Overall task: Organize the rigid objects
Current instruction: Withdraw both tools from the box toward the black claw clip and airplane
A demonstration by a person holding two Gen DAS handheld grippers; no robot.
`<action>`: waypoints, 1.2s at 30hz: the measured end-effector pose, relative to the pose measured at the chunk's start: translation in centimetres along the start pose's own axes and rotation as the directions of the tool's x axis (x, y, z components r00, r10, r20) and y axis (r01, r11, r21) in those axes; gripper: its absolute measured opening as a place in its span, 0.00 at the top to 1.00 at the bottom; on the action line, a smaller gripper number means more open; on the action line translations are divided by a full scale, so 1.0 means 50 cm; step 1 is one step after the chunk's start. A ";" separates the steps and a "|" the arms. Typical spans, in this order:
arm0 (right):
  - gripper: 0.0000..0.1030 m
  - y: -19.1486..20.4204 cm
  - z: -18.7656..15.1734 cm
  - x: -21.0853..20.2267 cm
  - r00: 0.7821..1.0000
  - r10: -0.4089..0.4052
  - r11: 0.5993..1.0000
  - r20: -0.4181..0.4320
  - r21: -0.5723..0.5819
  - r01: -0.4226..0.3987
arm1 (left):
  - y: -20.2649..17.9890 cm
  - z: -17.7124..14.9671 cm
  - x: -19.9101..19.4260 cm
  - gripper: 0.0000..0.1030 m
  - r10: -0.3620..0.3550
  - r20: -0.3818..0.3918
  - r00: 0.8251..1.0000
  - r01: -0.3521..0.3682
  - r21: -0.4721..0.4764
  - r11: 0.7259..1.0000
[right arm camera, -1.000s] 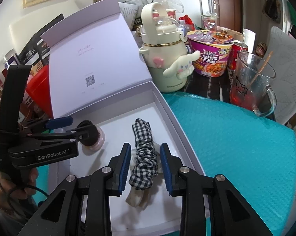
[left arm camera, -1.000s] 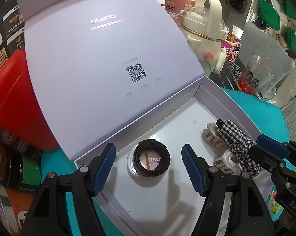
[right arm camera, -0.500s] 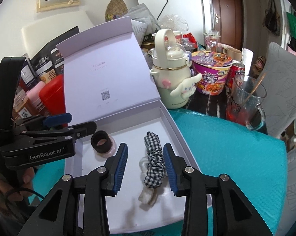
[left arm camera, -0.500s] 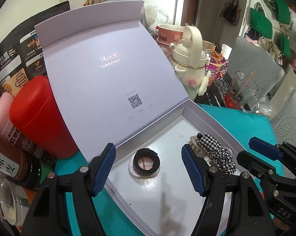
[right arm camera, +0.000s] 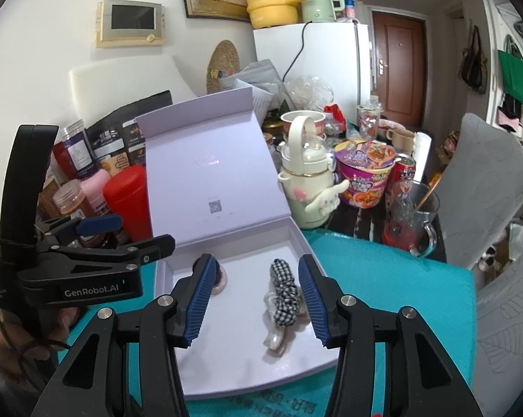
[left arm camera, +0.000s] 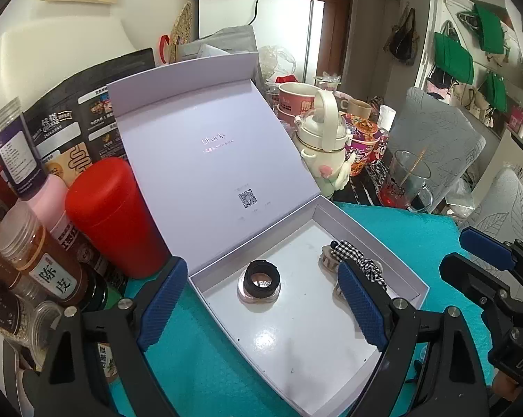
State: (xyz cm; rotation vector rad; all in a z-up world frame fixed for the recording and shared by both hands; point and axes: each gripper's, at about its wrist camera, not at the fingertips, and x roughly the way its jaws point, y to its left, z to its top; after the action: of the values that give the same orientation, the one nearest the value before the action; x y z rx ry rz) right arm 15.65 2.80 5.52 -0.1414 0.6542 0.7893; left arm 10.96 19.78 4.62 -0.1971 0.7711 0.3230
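While both tongs open, scrunchie (right arm camera: 283, 290) in box (right arm camera: 296, 234).

Left gripper (left arm camera: 261, 299) and right gripper (right arm camera: 254, 299), jaws opening, empty.

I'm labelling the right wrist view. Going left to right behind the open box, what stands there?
Red canister → open box lid → cream character bottle → purple instant noodle cup → glass mug with red drink.
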 end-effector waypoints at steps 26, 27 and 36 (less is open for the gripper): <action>0.38 0.054 -0.151 -0.281 0.992 -0.088 0.996 0.095 0.027 0.086 | -0.082 -0.161 -0.240 0.13 -0.115 0.126 0.985 0.104 0.092 0.990; 0.38 0.053 -0.159 -0.286 0.991 -0.092 0.995 0.093 0.032 0.090 | -0.088 -0.167 -0.241 0.13 -0.118 0.124 0.985 0.106 0.096 0.990; 0.35 0.019 -0.232 -0.319 0.991 -0.123 0.990 0.059 0.069 0.119 | -0.147 -0.226 -0.228 0.13 -0.162 0.067 0.985 0.153 0.120 0.981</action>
State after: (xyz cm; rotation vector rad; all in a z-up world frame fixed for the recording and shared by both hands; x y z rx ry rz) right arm 0.99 -10.39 5.89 -0.0950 0.6056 0.6521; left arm -1.42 7.20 5.18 -0.1362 0.6914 0.1348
